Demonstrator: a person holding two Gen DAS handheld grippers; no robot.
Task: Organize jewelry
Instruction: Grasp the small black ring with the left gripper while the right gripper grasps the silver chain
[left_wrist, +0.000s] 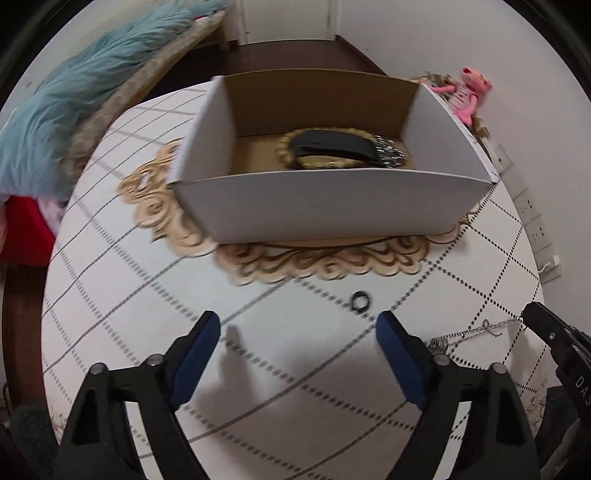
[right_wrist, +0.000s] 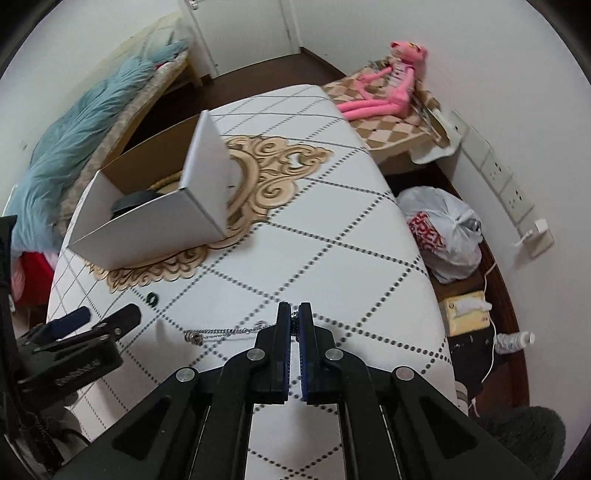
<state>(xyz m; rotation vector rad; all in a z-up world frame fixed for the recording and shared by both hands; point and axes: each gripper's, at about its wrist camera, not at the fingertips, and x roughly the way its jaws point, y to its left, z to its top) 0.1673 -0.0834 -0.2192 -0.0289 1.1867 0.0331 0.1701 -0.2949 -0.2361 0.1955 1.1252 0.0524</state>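
Observation:
A white cardboard box (left_wrist: 332, 206) stands on the patterned table (left_wrist: 129, 325) and holds a black hair clip (left_wrist: 332, 146), a gold bead strand and silver pieces. A small dark ring (left_wrist: 360, 299) lies on the table just beyond my left gripper (left_wrist: 298, 318), nearer its right finger. That gripper is open with nothing between its blue pads. A silver chain necklace (right_wrist: 221, 332) lies stretched on the table, and my right gripper (right_wrist: 294, 317) is shut on its right end. The ring (right_wrist: 151, 298) and the left gripper (right_wrist: 107, 314) also show in the right wrist view.
A pink plush toy (right_wrist: 391, 81) sits on a checkered cloth behind the table. To the left is a bed with a blue blanket (left_wrist: 74, 103). Right of the table are a plastic bag (right_wrist: 443, 229), a tissue box (right_wrist: 465, 310), a bottle and wall sockets (right_wrist: 509, 192).

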